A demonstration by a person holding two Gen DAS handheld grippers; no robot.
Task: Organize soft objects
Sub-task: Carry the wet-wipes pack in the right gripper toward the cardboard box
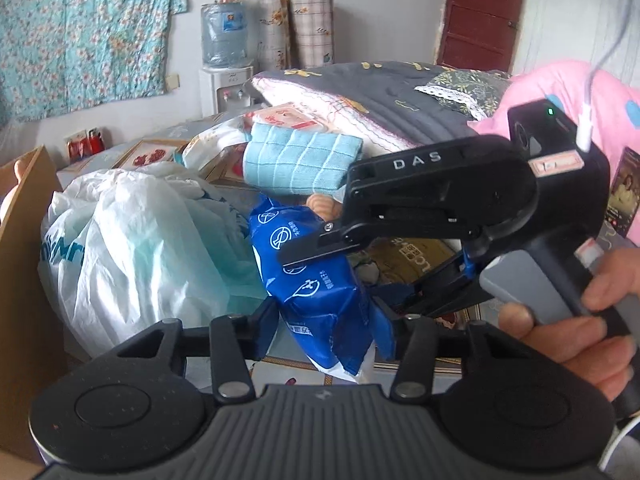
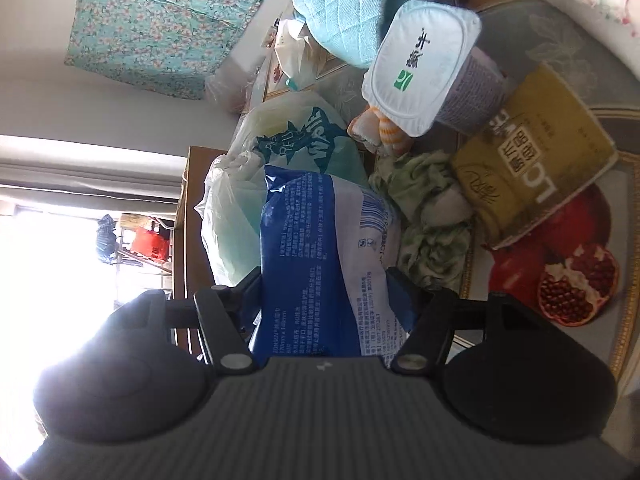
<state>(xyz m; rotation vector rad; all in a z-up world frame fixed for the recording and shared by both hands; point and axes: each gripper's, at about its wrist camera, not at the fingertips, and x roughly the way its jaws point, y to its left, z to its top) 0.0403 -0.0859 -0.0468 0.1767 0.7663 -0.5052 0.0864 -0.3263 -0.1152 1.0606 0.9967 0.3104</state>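
A blue-and-white soft pack (image 1: 320,280) of wipes, printed with white round icons and a barcode, hangs tilted above the bed, pinched between both tongs. A folded light-blue checked towel (image 1: 300,160) lies farther back on the bed. A crumpled pale-green cloth (image 2: 432,208) sits beside a yellow soft pack (image 2: 532,168) on the pomegranate-printed sheet.

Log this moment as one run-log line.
phase: two-handed hold | blue wipes pack: off the surface | left gripper: gripping pack | right gripper: gripping pack | nearby: white plastic bag
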